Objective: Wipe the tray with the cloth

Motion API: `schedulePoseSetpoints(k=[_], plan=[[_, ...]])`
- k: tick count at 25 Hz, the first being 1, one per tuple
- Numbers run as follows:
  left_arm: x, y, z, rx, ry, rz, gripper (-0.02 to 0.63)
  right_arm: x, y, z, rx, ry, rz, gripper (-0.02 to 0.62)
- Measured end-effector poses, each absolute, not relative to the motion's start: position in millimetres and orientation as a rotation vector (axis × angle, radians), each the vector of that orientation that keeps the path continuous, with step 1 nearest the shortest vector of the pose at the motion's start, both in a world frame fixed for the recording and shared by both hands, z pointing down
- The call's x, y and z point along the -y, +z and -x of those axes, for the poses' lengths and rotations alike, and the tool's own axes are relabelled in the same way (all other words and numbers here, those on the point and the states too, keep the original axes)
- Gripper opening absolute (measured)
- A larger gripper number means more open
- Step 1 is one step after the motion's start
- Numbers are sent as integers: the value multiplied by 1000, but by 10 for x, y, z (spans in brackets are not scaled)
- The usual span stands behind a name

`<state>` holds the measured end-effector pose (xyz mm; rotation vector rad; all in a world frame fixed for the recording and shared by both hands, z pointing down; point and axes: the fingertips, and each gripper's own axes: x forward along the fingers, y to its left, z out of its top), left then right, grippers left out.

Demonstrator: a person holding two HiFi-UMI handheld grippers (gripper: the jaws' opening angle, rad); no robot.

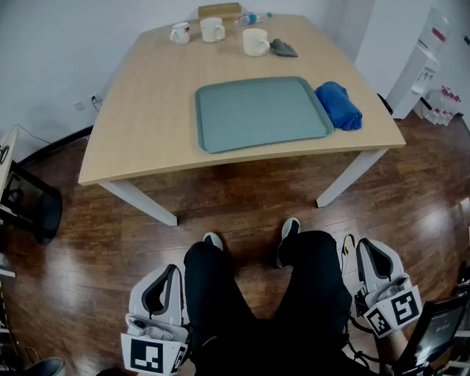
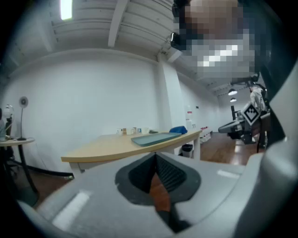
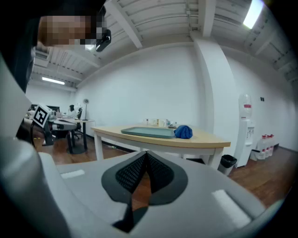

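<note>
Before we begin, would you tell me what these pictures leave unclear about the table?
Head view: dirt on the tray, too small to see.
Head view: the grey thing beside the large mug, too small to identify.
Left gripper view: the mugs, too distant to count.

One bench (image 1: 139, 117) fills the upper frame. On it are one tray (image 1: 263, 111), one blue cloth (image 1: 339, 105), one grey rag (image 1: 283, 48), three white cups (image 1: 212, 29), one bottle (image 1: 251, 17) and one brown box (image 1: 219, 10). Two grippers show along the bottom edge: the left gripper (image 1: 173, 270) and the right gripper (image 1: 366, 247).
</note>
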<state>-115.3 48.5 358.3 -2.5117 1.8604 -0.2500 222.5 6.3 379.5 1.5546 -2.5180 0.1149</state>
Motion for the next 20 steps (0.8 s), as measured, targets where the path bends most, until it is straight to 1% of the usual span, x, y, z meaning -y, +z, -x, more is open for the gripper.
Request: schedulePoseSetpoints(k=[8, 15, 20], plan=[[-134, 3522, 1111, -1827, -291, 2483, 4, 389, 3600, -2260, 2520, 10, -1604, 6], [302, 3467, 1109, -1770, -294, 2479, 5, 725, 3452, -2051, 2534, -123, -1591, 6], [587, 3485, 1087, -1719, -318, 2505, 5, 992, 3419, -1975, 2531, -115, -1608, 6]])
